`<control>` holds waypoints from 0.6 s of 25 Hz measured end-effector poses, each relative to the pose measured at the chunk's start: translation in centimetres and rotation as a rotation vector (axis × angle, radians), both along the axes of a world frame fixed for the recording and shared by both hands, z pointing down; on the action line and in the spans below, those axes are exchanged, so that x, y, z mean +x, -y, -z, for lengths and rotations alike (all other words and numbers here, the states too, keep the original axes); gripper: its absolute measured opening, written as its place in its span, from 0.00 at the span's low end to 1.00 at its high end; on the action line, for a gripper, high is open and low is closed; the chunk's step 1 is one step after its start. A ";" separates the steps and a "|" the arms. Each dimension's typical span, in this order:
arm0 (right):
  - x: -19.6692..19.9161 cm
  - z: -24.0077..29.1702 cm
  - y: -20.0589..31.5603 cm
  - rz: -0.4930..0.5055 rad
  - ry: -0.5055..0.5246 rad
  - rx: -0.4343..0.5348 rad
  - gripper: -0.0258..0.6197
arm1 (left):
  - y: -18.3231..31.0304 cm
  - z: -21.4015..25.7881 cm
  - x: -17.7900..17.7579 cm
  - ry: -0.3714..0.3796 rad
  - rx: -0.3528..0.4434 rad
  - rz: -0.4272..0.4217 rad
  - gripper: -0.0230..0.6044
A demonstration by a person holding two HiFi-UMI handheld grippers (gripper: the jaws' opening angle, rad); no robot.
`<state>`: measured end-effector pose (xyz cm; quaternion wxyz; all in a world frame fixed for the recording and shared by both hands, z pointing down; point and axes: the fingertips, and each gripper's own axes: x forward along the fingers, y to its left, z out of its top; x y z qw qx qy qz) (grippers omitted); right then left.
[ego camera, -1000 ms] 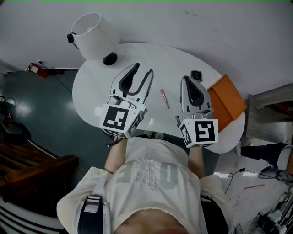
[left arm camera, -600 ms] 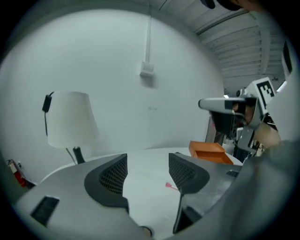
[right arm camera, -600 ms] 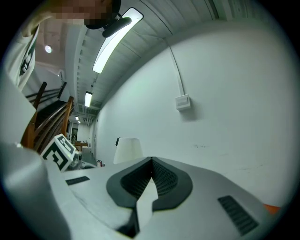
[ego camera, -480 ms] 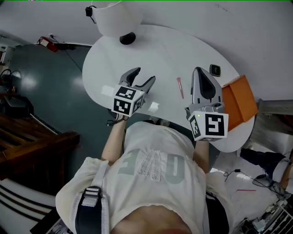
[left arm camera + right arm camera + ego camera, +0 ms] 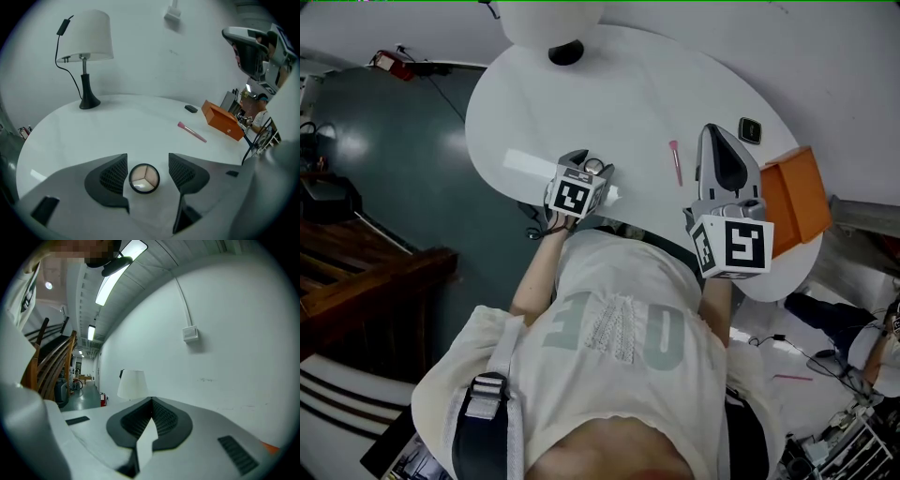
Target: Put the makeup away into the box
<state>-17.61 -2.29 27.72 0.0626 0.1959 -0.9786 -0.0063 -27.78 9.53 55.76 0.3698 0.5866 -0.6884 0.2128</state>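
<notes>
A round compact with three powder shades lies on the white table near its front edge. My left gripper points down at it and stands open; its jaws have just been opening. The compact sits between the two pads with a gap on each side. A pink makeup brush lies at mid-table. At the table's right end sits the orange box. My right gripper hovers level beside the brush, shut with nothing between its jaws.
A white lamp on a black base stands at the table's far left. A small black item lies behind the orange box. A wall runs behind the table, and teal floor lies to the left.
My left gripper has dropped to the table and tipped downward, and now straddles the compact. The right gripper has shifted only a little.
</notes>
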 end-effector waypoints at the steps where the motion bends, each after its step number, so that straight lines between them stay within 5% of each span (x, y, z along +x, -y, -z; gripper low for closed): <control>1: -0.1 0.0 0.0 0.002 -0.003 0.001 0.04 | -0.2 -0.5 0.1 0.000 -0.015 -0.002 0.45; 15: -0.3 -0.9 0.3 0.000 -0.035 -0.013 0.04 | -1.3 -3.0 -0.1 0.021 -0.092 0.006 0.43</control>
